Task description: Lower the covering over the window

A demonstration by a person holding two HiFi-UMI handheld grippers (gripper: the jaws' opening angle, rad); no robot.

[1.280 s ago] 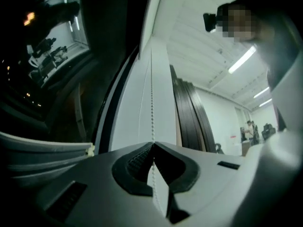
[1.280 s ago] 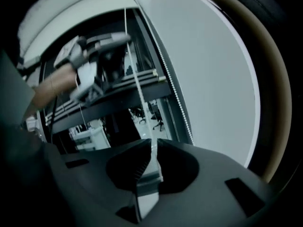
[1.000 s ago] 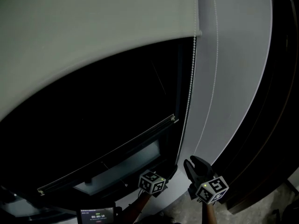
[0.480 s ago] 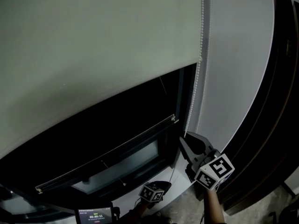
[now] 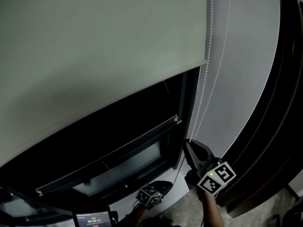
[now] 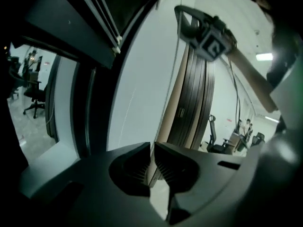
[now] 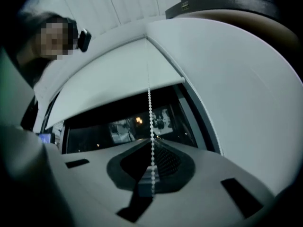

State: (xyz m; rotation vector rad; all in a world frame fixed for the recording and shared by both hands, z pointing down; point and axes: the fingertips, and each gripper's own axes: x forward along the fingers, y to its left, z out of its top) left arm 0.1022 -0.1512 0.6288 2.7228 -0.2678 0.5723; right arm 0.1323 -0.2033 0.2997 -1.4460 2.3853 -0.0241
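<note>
A pale roller blind point(image 5: 94, 56) covers the upper part of a dark window point(image 5: 118, 122). Its white bead chain point(image 5: 204, 93) hangs down the window's right side. My right gripper point(image 5: 187, 144) points upward at the chain; its jaws have just been closing and now pinch the bead chain point(image 7: 150, 112) between them, as the right gripper view point(image 7: 151, 148) shows. Lower down, my left gripper point(image 5: 166, 186) is shut on the same chain, which runs as a thin line from its jaws point(image 6: 153, 148) up to the right gripper point(image 6: 182, 13).
A white wall strip point(image 5: 241, 79) lies right of the chain, with dark door framing point(image 5: 279, 126) beyond it. A small lit screen point(image 5: 93, 219) sits at the bottom edge. A light bar point(image 5: 109, 157) crosses the lower window. Office chairs point(image 6: 33, 98) show in the left gripper view.
The blind's lower edge has come down. My right gripper rose along the chain and its jaws closed on it. My left gripper sank lower with the chain.
</note>
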